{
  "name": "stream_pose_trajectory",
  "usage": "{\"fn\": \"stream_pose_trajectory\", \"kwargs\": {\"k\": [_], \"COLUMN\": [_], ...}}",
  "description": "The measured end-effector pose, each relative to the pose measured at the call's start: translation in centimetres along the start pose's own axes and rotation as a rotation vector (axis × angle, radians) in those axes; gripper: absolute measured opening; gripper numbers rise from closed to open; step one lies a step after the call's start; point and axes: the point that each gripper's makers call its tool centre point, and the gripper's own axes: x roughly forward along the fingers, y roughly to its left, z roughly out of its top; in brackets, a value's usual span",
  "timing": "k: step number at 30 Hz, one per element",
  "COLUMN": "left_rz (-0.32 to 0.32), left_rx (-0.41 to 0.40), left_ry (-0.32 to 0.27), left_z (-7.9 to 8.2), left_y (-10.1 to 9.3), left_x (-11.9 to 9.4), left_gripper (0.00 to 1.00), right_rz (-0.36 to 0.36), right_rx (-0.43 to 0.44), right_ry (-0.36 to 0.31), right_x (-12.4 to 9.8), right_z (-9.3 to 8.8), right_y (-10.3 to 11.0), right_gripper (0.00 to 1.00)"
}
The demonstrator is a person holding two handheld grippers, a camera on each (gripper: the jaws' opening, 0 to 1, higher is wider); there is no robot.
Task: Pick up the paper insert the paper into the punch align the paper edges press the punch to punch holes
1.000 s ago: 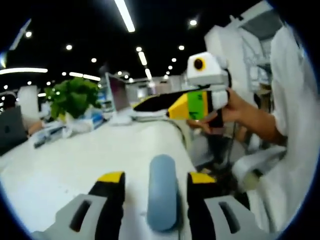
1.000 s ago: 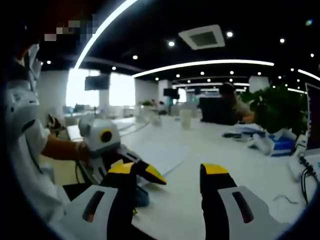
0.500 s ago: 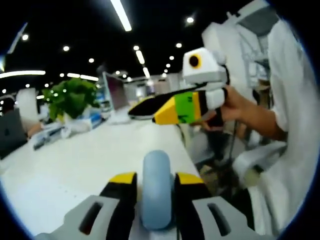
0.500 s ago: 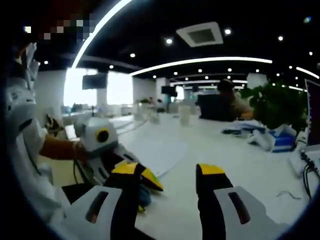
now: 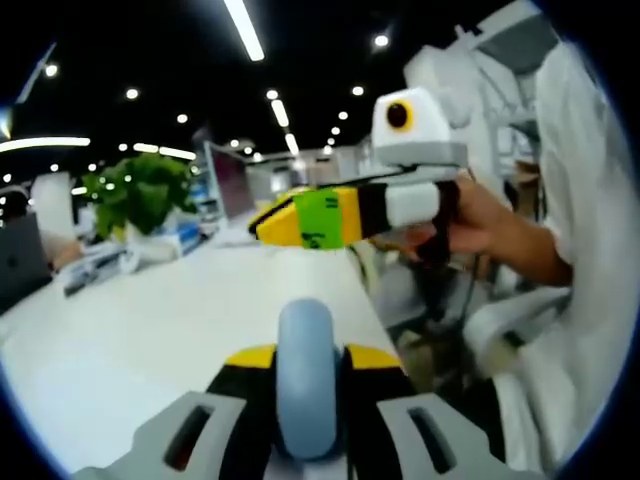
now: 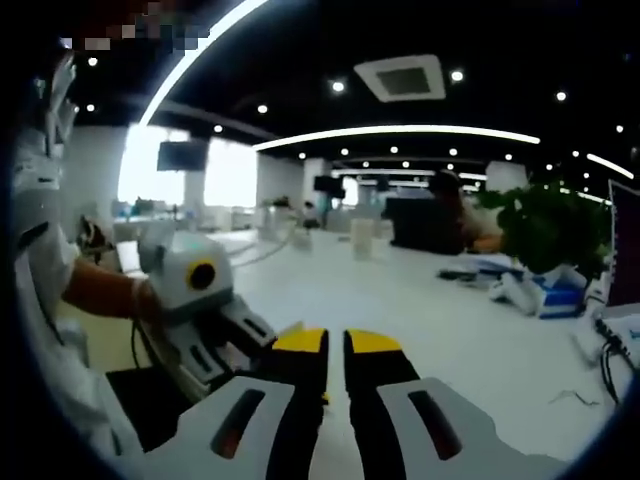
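In the left gripper view my left gripper (image 5: 305, 360) is shut on the blue-grey rounded handle of the punch (image 5: 305, 385), which stands between the yellow-tipped jaws over the white table (image 5: 150, 330). The right gripper (image 5: 265, 222) reaches in from the right above the table, held by a person's hand (image 5: 475, 215), its jaws together. In the right gripper view my right gripper (image 6: 335, 342) has its jaws nearly touching, and I see nothing between them. The left gripper's grey body (image 6: 195, 285) sits at the left, its tips hidden behind my own jaw. I cannot make out the paper.
A green plant (image 5: 140, 195) and a screen (image 5: 232, 185) stand at the table's far side. The right gripper view has the plant (image 6: 545, 225), a blue box (image 6: 560, 295) and cables (image 6: 600, 345) at the right. A person's white sleeve (image 5: 585, 230) is close by.
The left jaws have closed on the blue-grey handle. The right jaws went from wide open to nearly touching, and the right gripper swung further over the table.
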Motion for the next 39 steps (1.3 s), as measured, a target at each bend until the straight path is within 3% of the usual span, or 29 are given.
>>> {"fn": "stream_pose_trajectory", "kwargs": {"k": [5,9,12,17,24,35,37,39], "left_rz": [0.002,0.003,0.001,0.001,0.0,0.003,0.003,0.003], "left_rx": [0.0,0.003,0.002,-0.002,-0.012,-0.021,-0.022,-0.024], "left_ry": [0.005,0.009,0.011,0.012,0.013,0.015,0.016,0.015], "left_z": [-0.1,-0.2,-0.2,-0.3,-0.3,-0.3,-0.4,-0.4], "left_y": [0.0,0.1,0.1,0.0,0.0,-0.1,-0.1,-0.1], "left_x": [0.0,0.1,0.1,0.1,0.1,0.1,0.1,0.1], "left_gripper": [0.26,0.26,0.26,0.26,0.26,0.26,0.26,0.26], "right_rz": [-0.019,-0.023,-0.045,-0.075,-0.099,-0.116,-0.118,-0.14], "right_rx": [0.06,0.084,0.083,0.058,0.209,0.245,0.241,0.361], "right_ry": [-0.053,-0.023,0.015,-0.015,-0.058,-0.079,-0.056,-0.091], "right_x": [1.5,2.4,2.6,2.8,2.5,1.8,1.9,1.5], "right_z": [0.6,-0.6,-1.8,-1.5,-2.2,-3.9,-4.9,-5.3], "right_y": [1.8,2.7,2.6,2.6,1.5,0.8,0.6,0.1], "right_gripper": [0.04,0.04,0.04,0.03,0.02,0.01,0.01,0.01]}}
